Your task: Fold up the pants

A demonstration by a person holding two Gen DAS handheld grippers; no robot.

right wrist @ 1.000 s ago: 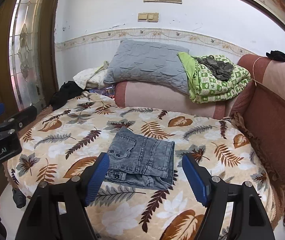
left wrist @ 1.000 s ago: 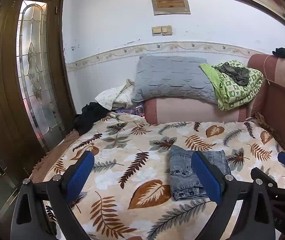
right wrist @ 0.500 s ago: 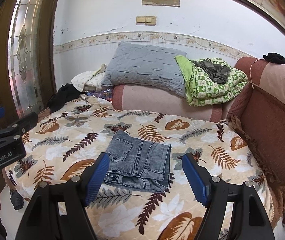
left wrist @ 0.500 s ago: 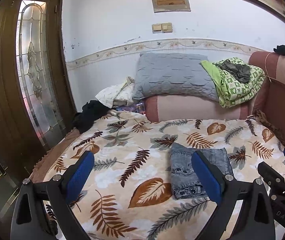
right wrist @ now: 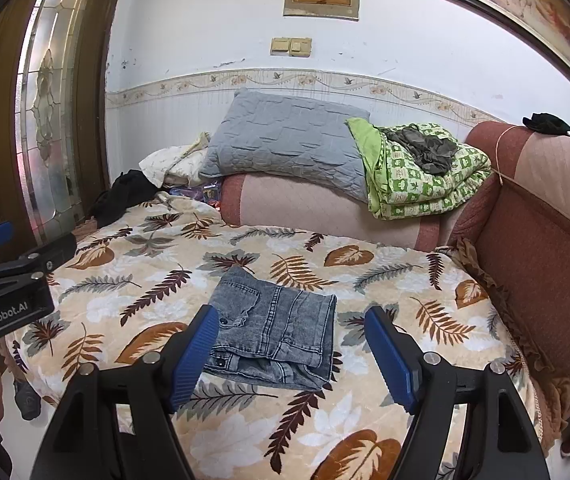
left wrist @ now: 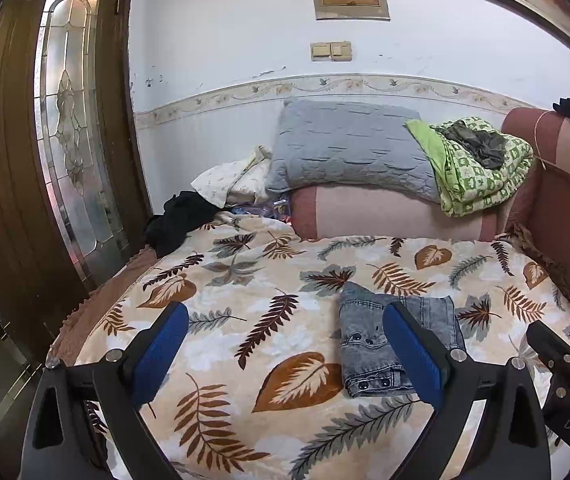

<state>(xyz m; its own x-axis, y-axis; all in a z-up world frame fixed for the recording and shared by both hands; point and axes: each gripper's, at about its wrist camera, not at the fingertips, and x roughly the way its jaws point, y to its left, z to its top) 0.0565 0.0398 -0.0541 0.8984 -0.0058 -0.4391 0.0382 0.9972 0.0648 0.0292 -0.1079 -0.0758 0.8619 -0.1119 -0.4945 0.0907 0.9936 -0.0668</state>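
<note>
on the leaf-patterned beige blanket covering the bed, the grey washed-denim pants lie folded into a compact rectangle, near the front edge and a little right of the middle. both claws hang above the bedding with nothing in them: the left gripper spread wide, the right gripper also parted well clear of the cloth. the bundle's long axis seems to run front to back, the buttoned waistband end facing the near edge and the folded end toward the grey quilted pillow. the job looks about done. the risk i see is a blue pad dipping and snagging the top layer, which would drag the loose fold open on that plush surface.
</note>
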